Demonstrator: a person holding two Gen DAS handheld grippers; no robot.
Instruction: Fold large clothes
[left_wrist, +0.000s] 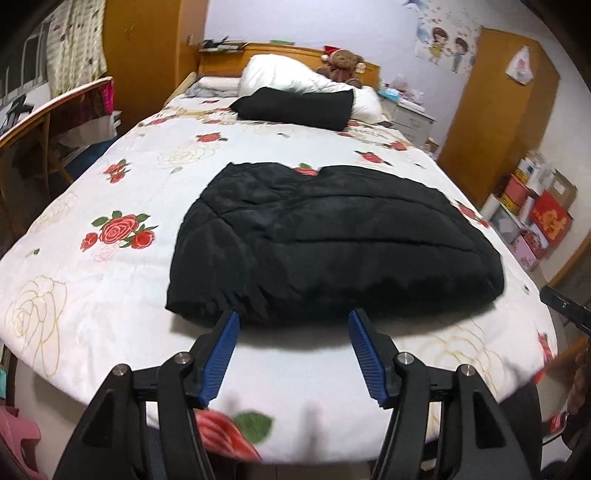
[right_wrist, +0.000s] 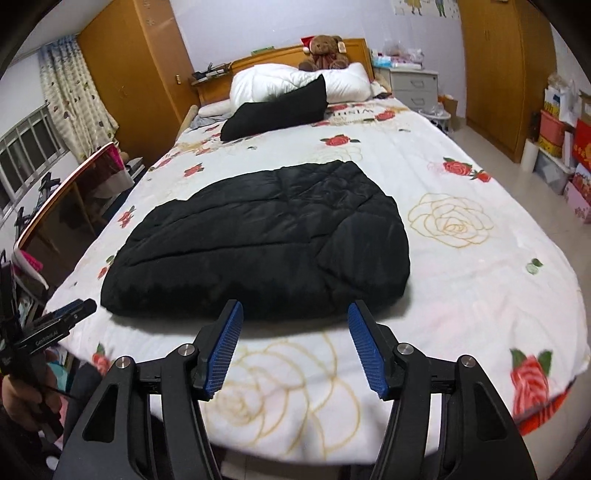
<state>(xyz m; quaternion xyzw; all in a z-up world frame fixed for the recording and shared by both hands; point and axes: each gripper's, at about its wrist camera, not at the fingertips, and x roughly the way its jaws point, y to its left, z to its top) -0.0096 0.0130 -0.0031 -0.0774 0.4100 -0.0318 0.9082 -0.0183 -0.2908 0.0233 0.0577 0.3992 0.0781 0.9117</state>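
Observation:
A black quilted jacket lies folded into a thick pad on the rose-print bed cover; it also shows in the right wrist view. My left gripper is open and empty, its blue pads just short of the jacket's near edge. My right gripper is open and empty, also at the near edge, apart from the cloth. The left gripper shows at the left edge of the right wrist view.
A second folded black garment lies near the white duvet and teddy bear at the headboard. A desk stands left of the bed. A nightstand and stacked boxes stand to the right.

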